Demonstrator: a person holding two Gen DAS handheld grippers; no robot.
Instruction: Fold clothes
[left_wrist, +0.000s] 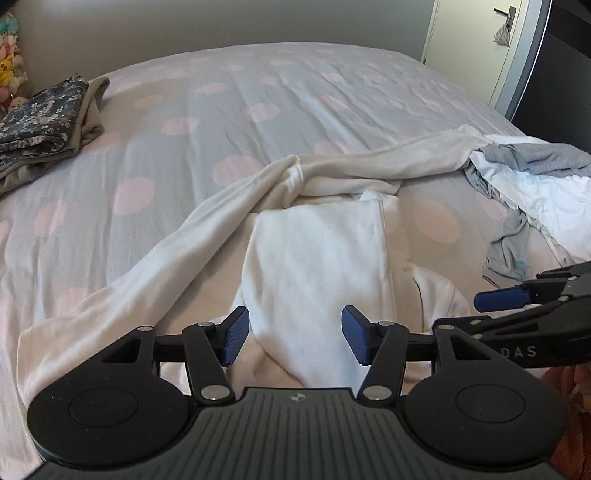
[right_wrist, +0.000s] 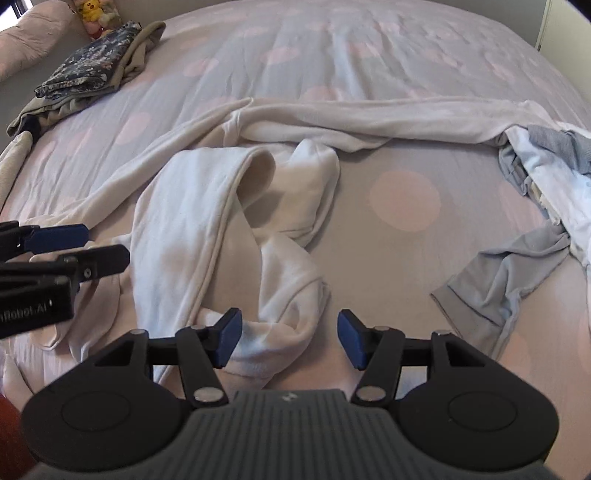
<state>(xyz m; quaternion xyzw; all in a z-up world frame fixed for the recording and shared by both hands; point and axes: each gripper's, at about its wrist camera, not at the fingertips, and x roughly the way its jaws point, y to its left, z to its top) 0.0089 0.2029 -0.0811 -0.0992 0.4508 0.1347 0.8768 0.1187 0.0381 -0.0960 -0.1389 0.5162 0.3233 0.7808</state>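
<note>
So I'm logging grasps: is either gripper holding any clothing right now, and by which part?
Nothing is held. Left gripper and right gripper both hover open over the white garment.

Each hand-held gripper (left_wrist: 295, 339) is black with ribbed grey body, blue pads (right_wrist: 229, 341).

A white garment (right_wrist: 207, 221) lay unfolded and crumpled on the bed, its long sleeves twisted together and trailing across the cover. Folded clothes (left_wrist: 40, 122), a floral piece over a beige one, sat stacked far left. A loose grey and white heap (right_wrist: 539, 206) lay at right.
</note>
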